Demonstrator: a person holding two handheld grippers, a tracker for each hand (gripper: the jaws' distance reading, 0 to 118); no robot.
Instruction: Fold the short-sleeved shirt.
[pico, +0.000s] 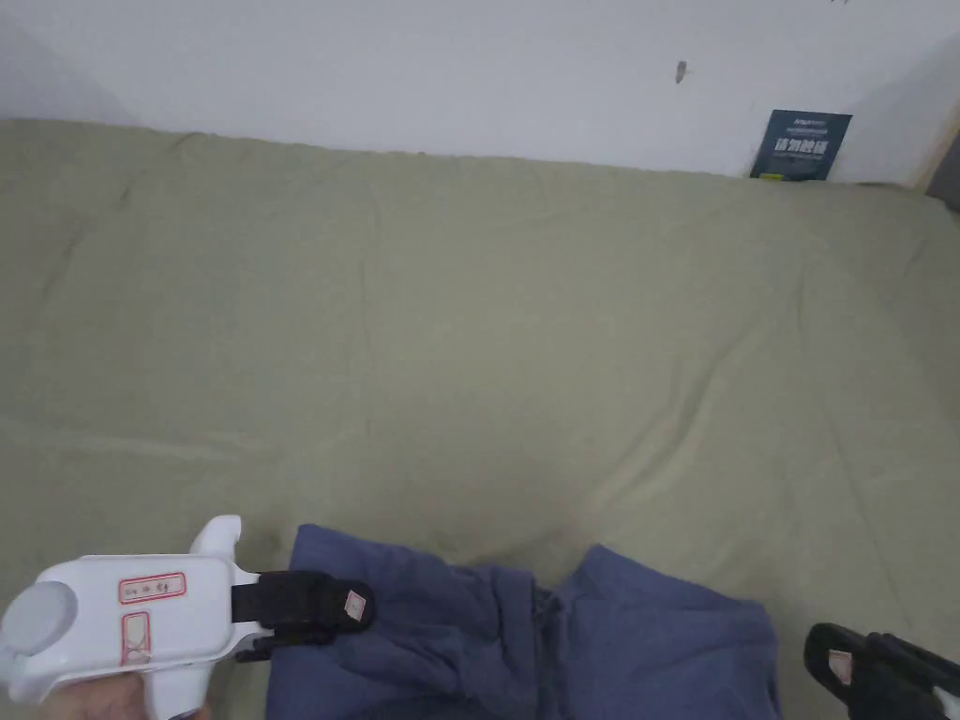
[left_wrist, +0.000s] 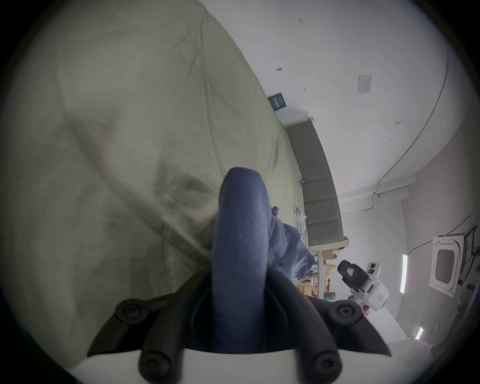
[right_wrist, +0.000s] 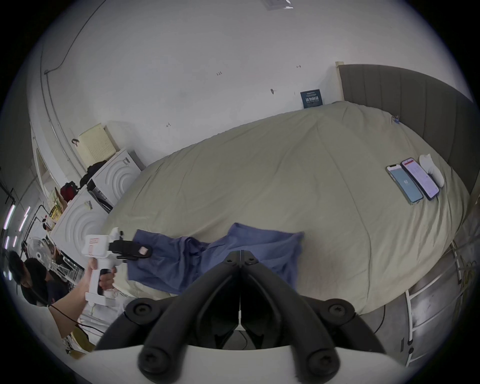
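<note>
Left gripper (pico: 352, 605) clamping blue shirt (pico: 600, 637), right gripper (right_wrist: 241, 253) apparently closed, empty

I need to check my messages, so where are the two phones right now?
In the right gripper view, the two phones lie side by side on the bed near the headboard.

Olive bedsheet (pico: 487, 309), two phones (right_wrist: 413, 184), grey headboard (right_wrist: 405, 104), blue sign (pico: 800, 144)

No legible text on blue wall sign (pico: 800, 144), gripper stickers.
</note>
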